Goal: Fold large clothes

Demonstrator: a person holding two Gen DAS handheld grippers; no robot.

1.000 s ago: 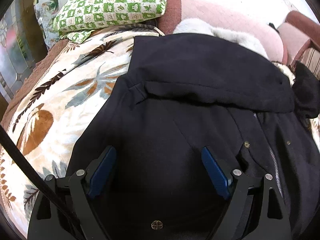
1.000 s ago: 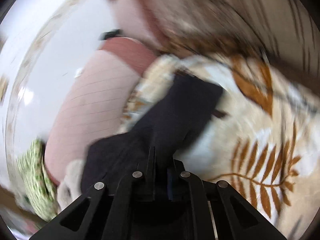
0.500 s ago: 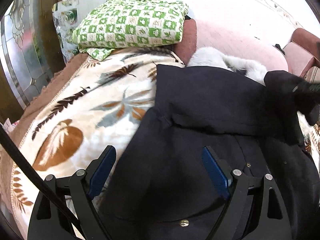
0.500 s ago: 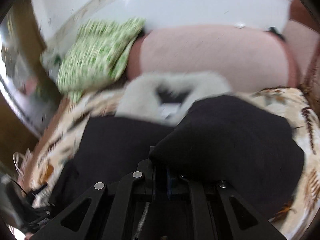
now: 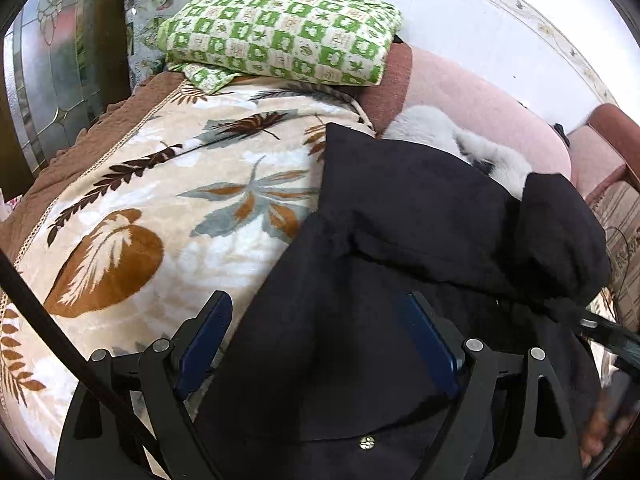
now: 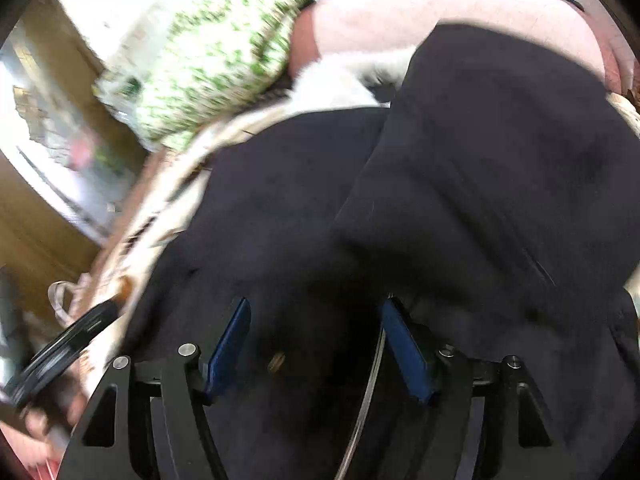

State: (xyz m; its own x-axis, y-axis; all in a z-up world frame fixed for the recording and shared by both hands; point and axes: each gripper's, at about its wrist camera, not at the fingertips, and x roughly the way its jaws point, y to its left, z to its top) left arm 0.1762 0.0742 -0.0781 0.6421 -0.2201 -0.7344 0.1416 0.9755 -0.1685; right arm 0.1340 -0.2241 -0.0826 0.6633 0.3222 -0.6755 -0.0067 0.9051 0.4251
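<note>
A large black coat point(image 5: 400, 240) with a pale fur hood trim point(image 5: 460, 144) lies on a leaf-patterned blanket point(image 5: 180, 208). One sleeve point(image 5: 560, 232) is folded across its chest. My left gripper point(image 5: 320, 332) hovers open over the coat's lower left part, nothing pinched between its blue pads point(image 5: 428, 336). In the right wrist view the coat point(image 6: 480, 180) fills the frame. My right gripper point(image 6: 316, 332) is over it with its jaws opening, pads point(image 6: 404, 344) apart from the cloth, and the folded sleeve point(image 6: 500, 140) lies ahead of it.
A green checked pillow point(image 5: 280, 28) rests at the head of the bed against a pink padded headboard point(image 5: 480, 108). A glass door point(image 5: 48, 80) stands at the left. A person's hand point(image 6: 36, 420) on the other gripper shows at the right view's lower left.
My right gripper carried the sleeve across the coat, then its jaws parted and let the sleeve go. The left gripper drew back a little, still open.
</note>
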